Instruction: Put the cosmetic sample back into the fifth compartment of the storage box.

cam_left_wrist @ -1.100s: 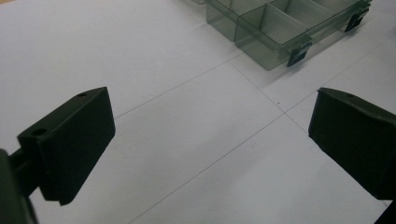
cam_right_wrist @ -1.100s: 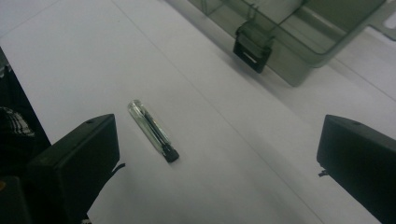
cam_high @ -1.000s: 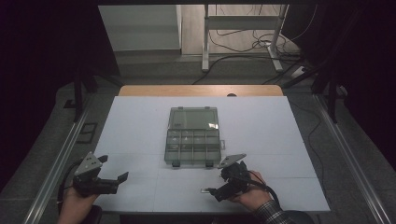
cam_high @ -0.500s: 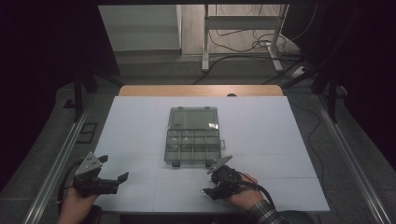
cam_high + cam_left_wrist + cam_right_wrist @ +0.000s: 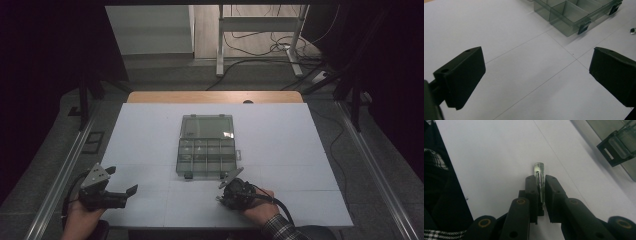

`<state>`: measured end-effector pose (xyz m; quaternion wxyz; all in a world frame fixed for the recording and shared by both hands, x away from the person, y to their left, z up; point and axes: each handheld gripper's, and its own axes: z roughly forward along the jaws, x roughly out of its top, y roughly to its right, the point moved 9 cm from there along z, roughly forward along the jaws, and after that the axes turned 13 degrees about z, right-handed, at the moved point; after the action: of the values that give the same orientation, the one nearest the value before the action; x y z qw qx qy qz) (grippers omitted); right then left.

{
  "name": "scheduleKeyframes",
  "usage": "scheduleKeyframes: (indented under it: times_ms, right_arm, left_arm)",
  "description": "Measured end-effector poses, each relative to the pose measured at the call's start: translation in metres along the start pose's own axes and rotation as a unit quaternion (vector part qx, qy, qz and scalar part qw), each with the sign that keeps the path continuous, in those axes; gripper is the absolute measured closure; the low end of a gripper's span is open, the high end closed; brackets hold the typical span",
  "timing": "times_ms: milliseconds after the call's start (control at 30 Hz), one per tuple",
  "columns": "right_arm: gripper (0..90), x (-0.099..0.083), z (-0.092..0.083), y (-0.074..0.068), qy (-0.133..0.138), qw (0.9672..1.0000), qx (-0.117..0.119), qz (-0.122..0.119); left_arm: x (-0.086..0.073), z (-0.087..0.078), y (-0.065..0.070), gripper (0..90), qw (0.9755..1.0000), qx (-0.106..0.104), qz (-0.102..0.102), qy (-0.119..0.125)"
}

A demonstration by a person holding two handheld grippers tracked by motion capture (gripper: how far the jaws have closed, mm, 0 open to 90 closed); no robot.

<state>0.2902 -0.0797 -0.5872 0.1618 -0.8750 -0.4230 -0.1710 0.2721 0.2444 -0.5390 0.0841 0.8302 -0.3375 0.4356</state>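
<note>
- High view looked down on a white surface (image 5: 150,130) with faint grid lines, a wooden strip along its far edge, and dark floor with cables beyond.
- No brand, label or writing could be read on anything.
- A smoky, see-through organiser box (image 5: 206,146) lay open near the middle of the surface, its lid folded back flat on the far side.
- The near half of the box was split into small compartments; whether anything lay inside them could not be told from above.
- In the left gripper view, the nearest compartments (image 5: 569,13) looked bare, and two dark latches (image 5: 584,26) hung from the front wall of the box.
- The left gripper (image 5: 117,192) sat at the near left corner of the surface, held in a hand (image 5: 80,220), well apart from the box; its jaws stood wide apart with nothing between them.
- The right gripper (image 5: 225,192) sat just in front of the box, near its front right corner, held in a hand (image 5: 260,210) with a checked cuff.
- In the right gripper view, that gripper (image 5: 541,191) was clamped on a small clear tube (image 5: 539,176) with a rounded tip; the tube stuck out past the jaw tips, above the surface.
- A box latch (image 5: 615,148) showed at the upper right of that view, apart from the tube.
</note>
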Motion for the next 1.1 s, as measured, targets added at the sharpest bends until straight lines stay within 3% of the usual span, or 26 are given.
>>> scheduleKeyframes:
  times_ms: [433, 767, 1100]
  right_arm:
    - [80.5, 0.010, -0.011, 0.003, 0.034, 0.9994, 0.006, 0.009]
    - [80.5, 0.024, -0.014, 0.005, 0.057, 0.9975, 0.032, 0.028]
    - [80.5, 0.031, -0.016, 0.007, 0.070, 0.9968, 0.027, 0.026]
  left_arm:
    - [0.000, 0.001, -0.001, 1.0, 1.0000, 0.001, -0.002, -0.003]
    - [0.000, 0.001, -0.001, 1.0, 1.0000, 0.001, -0.003, -0.003]
    - [-0.001, 0.001, -0.001, 1.0, 1.0000, 0.001, -0.003, -0.004]
